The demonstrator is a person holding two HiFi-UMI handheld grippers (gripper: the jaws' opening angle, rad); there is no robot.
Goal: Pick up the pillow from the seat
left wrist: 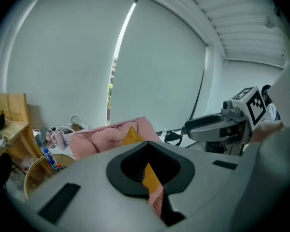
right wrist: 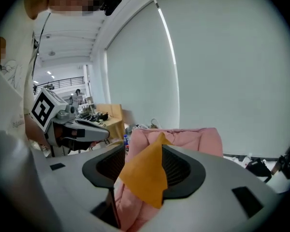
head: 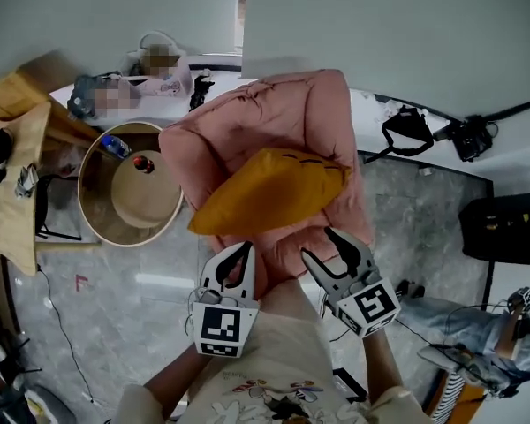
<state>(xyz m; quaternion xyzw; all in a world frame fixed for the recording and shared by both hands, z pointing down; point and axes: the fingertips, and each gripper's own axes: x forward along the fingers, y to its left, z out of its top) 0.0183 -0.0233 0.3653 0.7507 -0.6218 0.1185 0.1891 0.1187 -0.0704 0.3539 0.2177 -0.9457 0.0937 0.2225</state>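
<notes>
The right gripper (head: 320, 244) is released: its two jaws stand apart with nothing pressed between the pads. Its own view looks through that gap onto a corner of the mustard-yellow pillow (head: 269, 190), which lies just beyond the tips and is not yet gripped. The left gripper (head: 239, 253) is clenched on nothing, its jaws together so that only a thin slit shows in its own view.

Both grippers point away from the person toward the far side of the scene. The pillow is straight ahead of them, on the seat of the pink armchair (head: 311, 104), leaning up against the padded back. Its long axis runs on a slant, from a low corner at near left to a raised corner at far right. The near edge hangs just past both sets of tips. The left gripper sits below the near-left end, the right one below the middle-to-right stretch.

Neither hand looks clearly nearer, but the right one seems better placed, since it is already spread and faces the long near edge. A round wooden side table (head: 95, 223) stands to the left of the armchair, clear of the reach.
</notes>
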